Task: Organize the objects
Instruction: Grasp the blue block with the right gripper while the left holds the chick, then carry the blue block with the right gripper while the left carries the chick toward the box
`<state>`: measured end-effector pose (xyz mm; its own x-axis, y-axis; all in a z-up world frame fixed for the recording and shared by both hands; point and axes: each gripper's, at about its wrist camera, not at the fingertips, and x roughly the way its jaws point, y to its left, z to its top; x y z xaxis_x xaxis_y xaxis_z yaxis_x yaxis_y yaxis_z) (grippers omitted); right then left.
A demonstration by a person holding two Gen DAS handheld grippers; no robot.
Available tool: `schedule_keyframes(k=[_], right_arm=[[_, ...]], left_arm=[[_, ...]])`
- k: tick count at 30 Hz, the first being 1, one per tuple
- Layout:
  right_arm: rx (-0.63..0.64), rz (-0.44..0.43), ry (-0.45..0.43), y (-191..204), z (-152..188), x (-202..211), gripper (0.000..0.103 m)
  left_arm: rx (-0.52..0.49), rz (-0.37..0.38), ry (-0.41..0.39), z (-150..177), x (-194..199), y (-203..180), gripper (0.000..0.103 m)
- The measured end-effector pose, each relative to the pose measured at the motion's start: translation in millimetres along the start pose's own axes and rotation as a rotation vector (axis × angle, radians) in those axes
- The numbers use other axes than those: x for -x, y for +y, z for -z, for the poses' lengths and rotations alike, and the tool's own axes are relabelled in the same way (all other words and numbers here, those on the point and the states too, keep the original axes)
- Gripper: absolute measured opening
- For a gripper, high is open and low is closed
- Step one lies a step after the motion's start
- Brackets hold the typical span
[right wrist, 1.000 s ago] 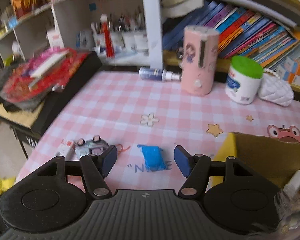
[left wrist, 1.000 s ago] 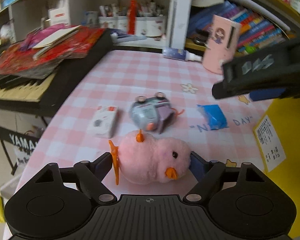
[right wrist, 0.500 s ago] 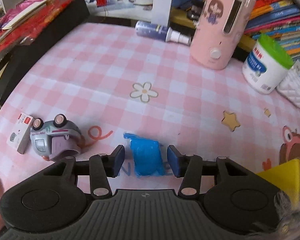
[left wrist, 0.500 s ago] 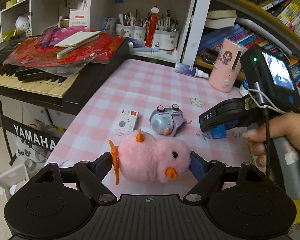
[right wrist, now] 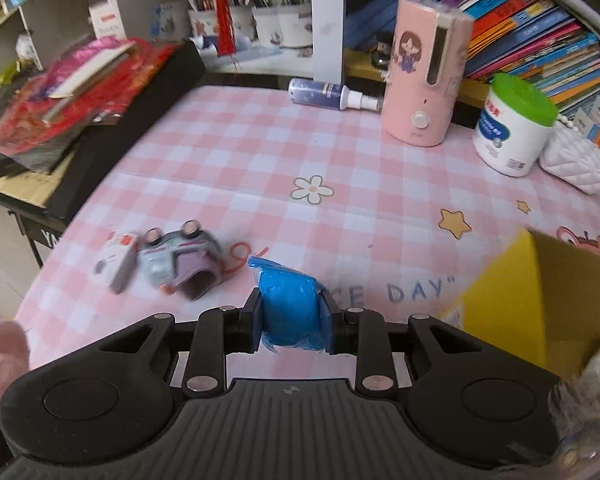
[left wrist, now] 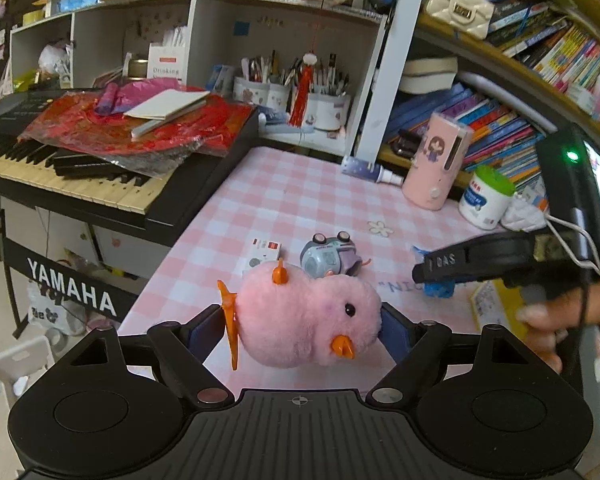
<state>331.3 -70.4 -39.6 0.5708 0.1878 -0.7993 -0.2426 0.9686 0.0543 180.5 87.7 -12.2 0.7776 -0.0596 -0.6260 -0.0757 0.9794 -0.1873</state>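
Note:
My left gripper (left wrist: 304,320) is shut on a pink plush chick (left wrist: 306,318) with orange beak and feet, held above the near left part of the pink checked table (left wrist: 284,200). My right gripper (right wrist: 294,312) is shut on a blue plastic packet (right wrist: 290,304), lifted just above the table. It shows at the right of the left wrist view (left wrist: 440,270) with the blue packet (left wrist: 438,290) under its fingers. A grey-purple toy car (right wrist: 180,262) lies overturned beside a small white box (right wrist: 118,262). A yellow cardboard box (right wrist: 540,300) stands open at the right.
A pink cylinder device (right wrist: 426,72), a spray bottle (right wrist: 328,94) lying down, a green-lidded white jar (right wrist: 512,124) and a white quilted pouch (right wrist: 574,160) stand along the back. A keyboard piano (left wrist: 100,176) piled with red wrapping flanks the table's left. Shelves with books and pen cups rise behind.
My right gripper has closed on the blue packet and lifted it off the table. My left gripper has risen and drawn back with the plush chick.

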Motion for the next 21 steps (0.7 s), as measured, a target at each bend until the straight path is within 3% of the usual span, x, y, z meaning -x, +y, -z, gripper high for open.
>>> schedule_keyframes(k=[15, 21], right_arm=[[-0.005, -0.030, -0.136, 27.2, 81.9, 119.1, 0.026], [-0.013, -0.003, -0.125, 41.2, 129.0, 145.1, 0.026]], left_arm=[[-0.021, 0.082, -0.034, 29.2, 66.3, 17.8, 0.082], [-0.055, 0.112, -0.028, 44.2, 89.8, 26.9, 0.082]])
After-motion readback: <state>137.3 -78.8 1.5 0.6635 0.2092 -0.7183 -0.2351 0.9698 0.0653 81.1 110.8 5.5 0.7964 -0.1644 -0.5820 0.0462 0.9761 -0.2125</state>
